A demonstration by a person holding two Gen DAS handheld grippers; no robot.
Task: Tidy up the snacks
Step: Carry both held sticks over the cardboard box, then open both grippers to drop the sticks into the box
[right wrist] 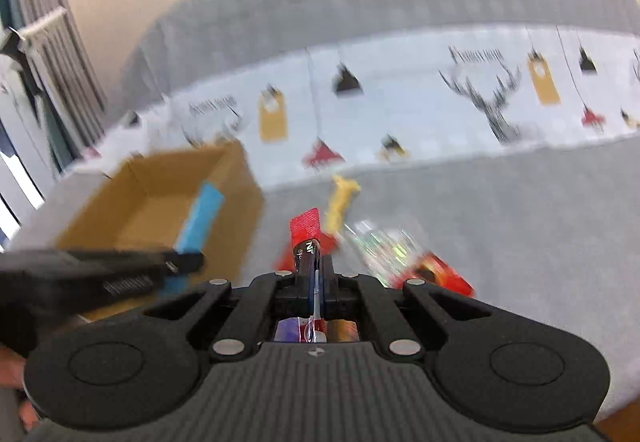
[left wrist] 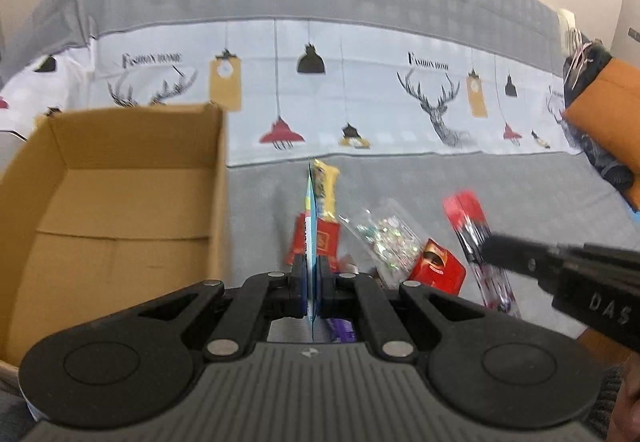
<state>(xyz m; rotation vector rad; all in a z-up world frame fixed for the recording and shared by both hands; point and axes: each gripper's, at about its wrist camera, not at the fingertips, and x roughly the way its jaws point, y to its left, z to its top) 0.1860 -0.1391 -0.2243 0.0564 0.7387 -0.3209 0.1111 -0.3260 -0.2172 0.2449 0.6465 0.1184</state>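
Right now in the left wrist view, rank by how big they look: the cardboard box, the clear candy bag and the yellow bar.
1. Cardboard box
2. Clear candy bag
3. Yellow bar, partly hidden, so unsure against the bag

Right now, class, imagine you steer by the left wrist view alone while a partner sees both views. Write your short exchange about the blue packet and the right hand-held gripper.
Operator: My blue packet shows edge-on only. What is its face like?
Observer: Plain light blue, a long flat rectangle, seen against the box opening.
Operator: What is the right hand-held gripper doing, seen from its own camera?
Observer: Its jaws are shut on the red-and-black packet, which bears white letters just ahead of them.
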